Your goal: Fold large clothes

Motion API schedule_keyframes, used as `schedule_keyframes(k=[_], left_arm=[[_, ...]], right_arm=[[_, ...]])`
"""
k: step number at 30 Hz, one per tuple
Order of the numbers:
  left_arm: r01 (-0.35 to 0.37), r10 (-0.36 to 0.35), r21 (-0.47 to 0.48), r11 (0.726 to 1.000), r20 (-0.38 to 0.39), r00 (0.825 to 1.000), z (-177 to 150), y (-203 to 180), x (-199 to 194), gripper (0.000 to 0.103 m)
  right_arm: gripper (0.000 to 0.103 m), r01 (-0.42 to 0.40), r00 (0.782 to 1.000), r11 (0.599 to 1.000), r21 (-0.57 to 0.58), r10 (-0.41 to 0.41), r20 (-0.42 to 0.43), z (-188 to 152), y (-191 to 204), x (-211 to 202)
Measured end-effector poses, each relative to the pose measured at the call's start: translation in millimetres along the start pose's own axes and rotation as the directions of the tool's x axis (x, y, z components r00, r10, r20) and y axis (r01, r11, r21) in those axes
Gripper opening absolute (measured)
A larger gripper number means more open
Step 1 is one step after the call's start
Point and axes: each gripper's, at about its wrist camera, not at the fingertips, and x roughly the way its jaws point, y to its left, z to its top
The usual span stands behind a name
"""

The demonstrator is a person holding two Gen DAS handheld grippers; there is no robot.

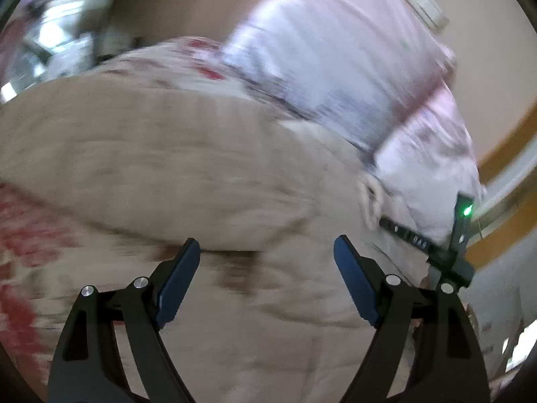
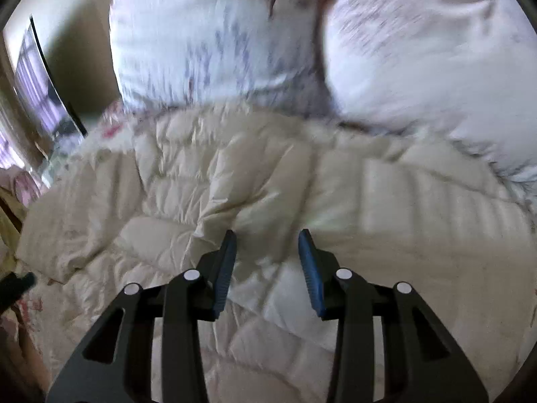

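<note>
A cream quilted puffer jacket [image 2: 214, 174] lies spread over a bed, filling most of both views. In the left wrist view the jacket [image 1: 174, 154] is blurred by motion. My left gripper [image 1: 266, 243] hovers over it with its blue pads wide apart and nothing between them. My right gripper [image 2: 267, 235] points down at the jacket's creased middle. Its jaws stand partly apart, with only the fabric below showing in the gap. Neither gripper has cloth pinched.
Two white, faintly patterned pillows [image 2: 214, 40] lie beyond the jacket at the bed's head. A red-flowered bedsheet [image 1: 27, 241] shows at the left. A black device with a green light [image 1: 465, 221] is at the right edge. A dark screen [image 2: 43, 77] stands at the left.
</note>
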Motion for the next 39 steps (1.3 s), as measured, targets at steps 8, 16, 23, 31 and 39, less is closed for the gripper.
schedule_keyframes(k=[8, 16, 23, 31, 39], left_arm=[[-0.057, 0.082, -0.281, 0.958, 0.079, 0.993, 6.2, 89.2, -25.9, 0.082], [0.027, 0.067, -0.504, 0.864, 0.167, 0.984, 16.8, 131.6, -29.0, 0.077], [0.062, 0.092, -0.607, 0.793, 0.219, 0.971, 25.8, 158.6, -29.4, 0.044], [0.203, -0.062, -0.539, 0.817, 0.267, 0.962, 36.5, 129.4, -21.8, 0.007], [0.369, -0.279, -0.285, 0.885, 0.312, 0.908, 72.6, 16.1, -29.8, 0.006]], right_arm=[[0.040, 0.035, 0.994, 0.983, -0.179, -0.052, -0.091, -19.7, 31.6, 6.7], [0.066, -0.145, 0.988, 0.989, 0.034, 0.147, -0.055, -28.4, -1.4, -38.9], [0.069, -0.178, 0.982, 0.982, 0.068, 0.182, -0.056, -41.8, -21.1, -54.8], [0.070, -0.174, 0.984, 0.977, 0.119, 0.177, -0.013, -48.8, -48.4, -68.6], [0.070, -0.166, 0.986, 0.974, 0.157, 0.164, 0.023, -59.3, -74.1, -83.4]])
